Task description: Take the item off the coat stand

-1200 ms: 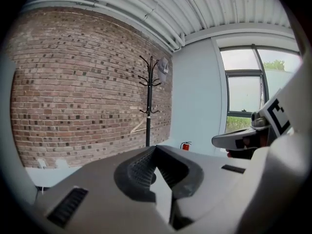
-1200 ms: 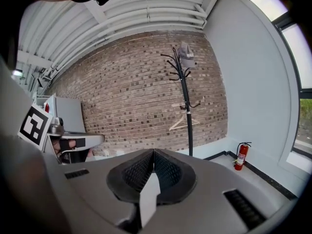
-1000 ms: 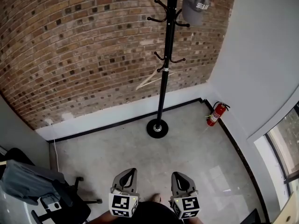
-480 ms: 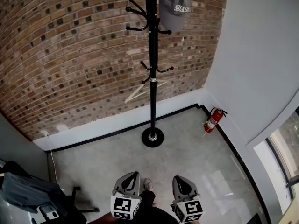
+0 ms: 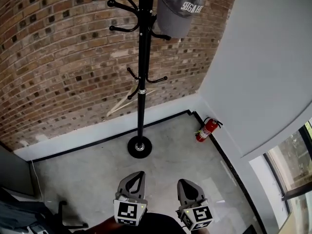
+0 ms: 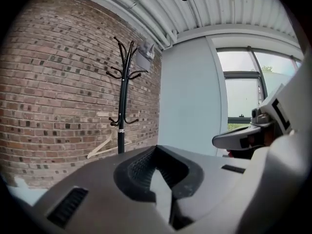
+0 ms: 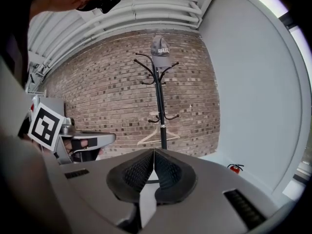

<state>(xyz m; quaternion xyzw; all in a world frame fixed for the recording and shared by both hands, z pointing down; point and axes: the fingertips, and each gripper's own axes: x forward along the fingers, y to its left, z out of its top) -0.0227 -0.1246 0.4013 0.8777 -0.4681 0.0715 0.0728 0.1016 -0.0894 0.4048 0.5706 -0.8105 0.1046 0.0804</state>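
A grey cap [image 5: 180,9] hangs on an upper hook of the black coat stand [image 5: 140,82], which stands on a round base against the brick wall. In the left gripper view the cap [image 6: 144,57] is small and far off, and so is the stand [image 6: 123,96]. In the right gripper view the cap [image 7: 160,47] tops the stand [image 7: 160,106]. My left gripper [image 5: 136,178] and right gripper [image 5: 185,184] are low in front of me, well short of the stand, side by side. Both are shut with nothing between their jaws.
A wooden hanger [image 5: 127,101] hangs from a lower hook of the stand. A red fire extinguisher [image 5: 206,129] sits on the floor in the corner by the grey wall on the right. An office chair [image 5: 29,221] shows at the bottom left.
The view has come closer to the stand and turned right: stand and cap appear larger and further left, and the chair has slid mostly out of view. Both grippers stay shut.
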